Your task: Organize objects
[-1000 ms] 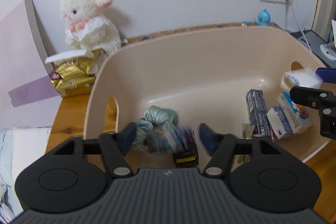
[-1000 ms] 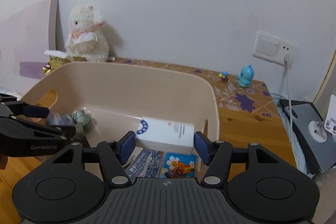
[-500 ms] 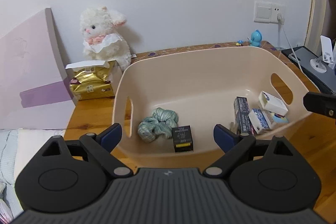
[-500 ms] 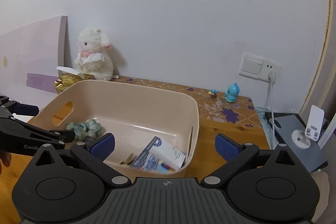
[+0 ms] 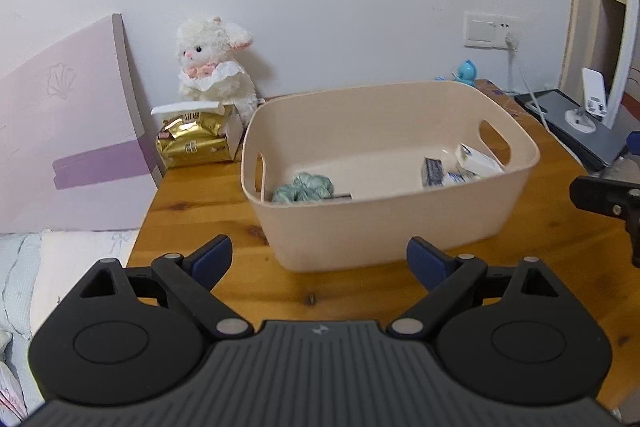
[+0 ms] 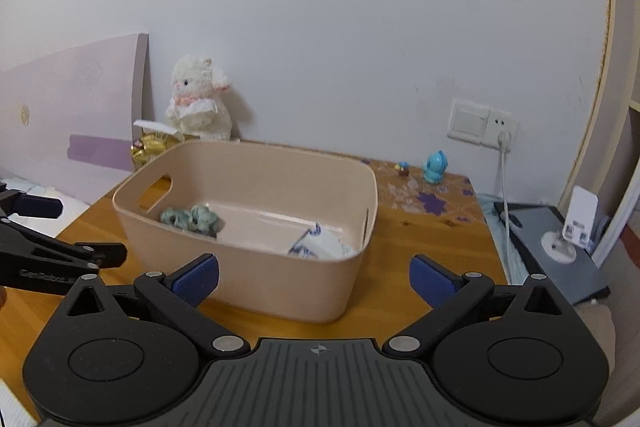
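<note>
A beige plastic bin (image 5: 384,227) (image 6: 248,267) stands on the wooden table (image 5: 200,211). Inside lie a teal scrunchie (image 5: 304,187) (image 6: 190,218), a white box (image 5: 478,159) and small printed boxes (image 5: 434,171); the right wrist view shows them as white and blue packs (image 6: 320,245). My left gripper (image 5: 319,259) is open and empty, held back from the bin's near wall. My right gripper (image 6: 314,277) is open and empty, also back from the bin.
A white plush lamb (image 5: 216,67) and a gold packet (image 5: 194,145) stand at the back left by a pink board (image 5: 68,131). A blue toy (image 6: 434,167), a wall socket with cord (image 6: 502,139) and a grey device (image 6: 556,243) are at the right.
Both grippers let go of their objects inside the bin, opened wide, and pulled back and up out of it. The white box and scrunchie now lie in the bin.
</note>
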Action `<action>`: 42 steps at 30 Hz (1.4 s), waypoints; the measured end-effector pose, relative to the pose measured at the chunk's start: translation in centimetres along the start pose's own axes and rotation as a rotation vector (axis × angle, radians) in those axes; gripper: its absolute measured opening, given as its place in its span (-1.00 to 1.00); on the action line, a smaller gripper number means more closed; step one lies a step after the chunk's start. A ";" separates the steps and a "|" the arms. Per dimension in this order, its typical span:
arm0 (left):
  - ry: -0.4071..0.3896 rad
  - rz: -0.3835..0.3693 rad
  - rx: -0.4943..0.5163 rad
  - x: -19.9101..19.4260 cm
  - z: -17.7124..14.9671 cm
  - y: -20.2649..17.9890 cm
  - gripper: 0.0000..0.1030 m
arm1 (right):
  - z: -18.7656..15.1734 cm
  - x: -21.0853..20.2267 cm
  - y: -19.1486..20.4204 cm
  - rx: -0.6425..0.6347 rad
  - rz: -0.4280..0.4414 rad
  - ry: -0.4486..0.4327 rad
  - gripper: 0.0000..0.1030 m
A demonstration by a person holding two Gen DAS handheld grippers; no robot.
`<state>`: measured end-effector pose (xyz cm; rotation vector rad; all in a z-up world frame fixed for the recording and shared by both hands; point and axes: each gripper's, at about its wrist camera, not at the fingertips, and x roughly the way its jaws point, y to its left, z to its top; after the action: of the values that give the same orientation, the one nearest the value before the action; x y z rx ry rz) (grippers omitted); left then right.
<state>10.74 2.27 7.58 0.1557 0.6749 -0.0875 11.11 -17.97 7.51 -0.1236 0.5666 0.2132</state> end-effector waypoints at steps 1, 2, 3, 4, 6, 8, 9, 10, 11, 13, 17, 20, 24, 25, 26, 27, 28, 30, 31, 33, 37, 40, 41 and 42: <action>0.003 -0.001 0.000 -0.4 -0.3 0.0 0.84 | -0.2 -0.4 0.1 0.000 -0.003 0.003 1.00; 0.003 0.000 0.002 -0.8 -0.7 0.0 0.84 | -0.5 -1.0 0.1 -0.001 -0.003 0.002 1.00; 0.000 0.003 0.005 -1.3 -1.0 -0.1 0.84 | -0.7 -1.5 0.1 -0.001 -0.002 0.001 1.00; -0.003 0.007 0.009 -1.8 -1.3 -0.2 0.84 | -0.9 -2.1 0.1 0.002 -0.001 0.000 1.00; -0.012 0.005 0.007 -2.8 -1.9 -0.3 0.84 | -1.3 -3.0 0.0 0.008 0.003 0.003 1.00; -0.018 -0.006 -0.005 -3.8 -2.4 -0.3 0.84 | -1.7 -4.0 0.0 0.013 0.009 0.004 1.00; -0.022 -0.009 -0.011 -4.2 -2.6 -0.3 0.84 | -1.9 -4.4 0.0 0.016 0.011 0.009 1.00; -0.029 -0.008 -0.015 -4.7 -2.8 -0.3 0.84 | -2.1 -4.9 0.0 0.021 0.016 0.012 1.00; -0.035 -0.004 -0.019 -5.2 -3.0 -0.4 0.84 | -2.3 -5.3 -0.1 0.027 0.021 0.011 1.00; -0.044 0.000 -0.021 -6.0 -3.4 -0.4 0.84 | -2.7 -6.3 0.0 0.036 0.027 0.006 1.00; -0.053 -0.010 -0.023 -7.6 -4.2 -0.8 0.84 | -3.3 -7.8 0.0 0.041 0.027 -0.007 1.00; -0.059 -0.006 -0.015 -8.5 -4.8 -1.3 0.84 | -3.9 -8.6 0.1 0.041 0.034 -0.009 1.00; -0.062 -0.016 -0.030 -9.3 -5.6 -1.4 0.84 | -4.6 -9.3 0.4 0.040 0.042 0.001 1.00; -0.063 -0.017 -0.033 -9.5 -5.9 -1.4 0.84 | -4.8 -9.5 0.4 0.039 0.042 0.003 1.00; -0.063 -0.018 -0.036 -9.6 -6.0 -1.5 0.84 | -5.0 -9.7 0.5 0.039 0.041 0.003 1.00; -0.064 -0.021 -0.038 -9.8 -6.3 -1.6 0.84 | -5.2 -10.0 0.5 0.040 0.041 0.003 1.00; -0.064 -0.023 -0.039 -10.0 -6.5 -1.6 0.84 | -5.4 -10.3 0.5 0.042 0.042 0.002 1.00; -0.063 -0.027 -0.041 -10.3 -6.8 -1.6 0.84 | -5.8 -10.7 0.3 0.047 0.041 0.003 1.00; -0.064 -0.028 -0.043 -10.4 -7.0 -1.7 0.84 | -6.0 -11.0 0.3 0.049 0.038 0.004 1.00; -0.065 -0.032 -0.044 -10.7 -7.2 -1.7 0.84 | -6.2 -11.3 0.1 0.048 0.032 0.005 1.00; -0.073 -0.029 -0.036 -11.2 -7.4 -1.9 0.84 | -6.5 -12.2 0.1 0.045 0.017 -0.001 1.00; -0.083 -0.028 -0.031 -11.7 -7.5 -1.8 0.84 | -6.6 -12.8 0.0 0.046 0.005 -0.009 1.00; -0.084 -0.031 -0.032 -11.8 -7.5 -1.8 0.84 | -6.6 -13.0 0.0 0.046 0.002 -0.011 1.00; -0.084 -0.036 -0.032 -12.0 -7.6 -1.8 0.84 | -6.6 -13.1 0.0 0.046 -0.001 -0.013 1.00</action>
<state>-3.44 2.19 9.08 0.1086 0.5948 -0.1168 -3.08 -21.30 9.15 -0.0778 0.5578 0.2001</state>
